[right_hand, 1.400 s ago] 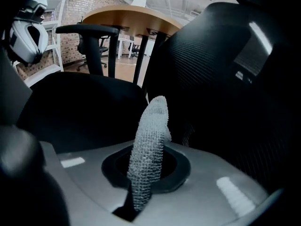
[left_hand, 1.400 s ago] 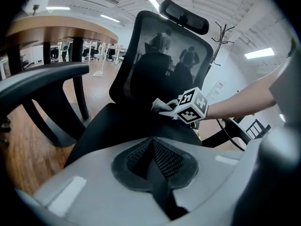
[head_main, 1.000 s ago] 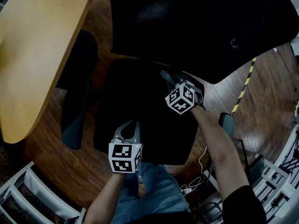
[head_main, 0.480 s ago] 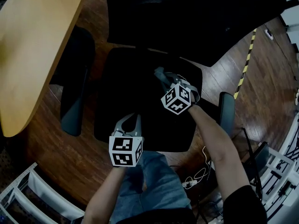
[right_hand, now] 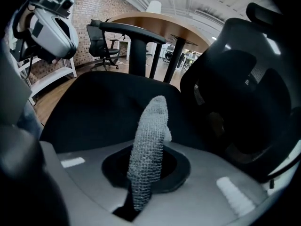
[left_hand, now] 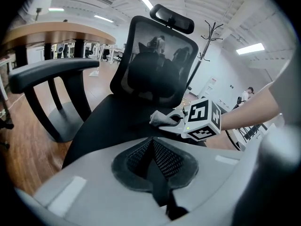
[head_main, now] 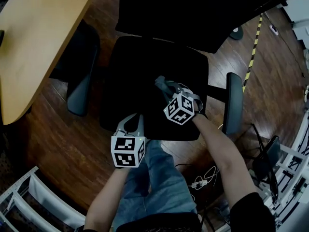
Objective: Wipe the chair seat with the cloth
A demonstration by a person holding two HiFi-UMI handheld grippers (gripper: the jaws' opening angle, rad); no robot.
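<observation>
The black chair seat (head_main: 145, 64) fills the middle of the head view. My right gripper (head_main: 168, 87) hovers low over its right-centre part, shut on a grey mesh cloth (head_main: 160, 82) that sticks out past the jaws. In the right gripper view the cloth (right_hand: 150, 140) stands up between the jaws over the seat (right_hand: 99, 102). My left gripper (head_main: 131, 121) sits at the seat's front edge, jaws together with nothing between them. The left gripper view looks across the seat (left_hand: 110, 121) at the cloth (left_hand: 161, 118) and the right gripper's marker cube (left_hand: 202, 120).
The chair's backrest (head_main: 193, 8) rises behind the seat, with armrests at left (head_main: 79, 88) and right (head_main: 233, 103). A wooden table (head_main: 34, 37) stands to the left. Cables (head_main: 203, 181) lie on the wood floor, near white shelving (head_main: 29, 199) and striped tape (head_main: 254, 45).
My right gripper has drawn the cloth from the back of the seat toward its middle. The left gripper stays at the seat's front edge. The head camera has shifted.
</observation>
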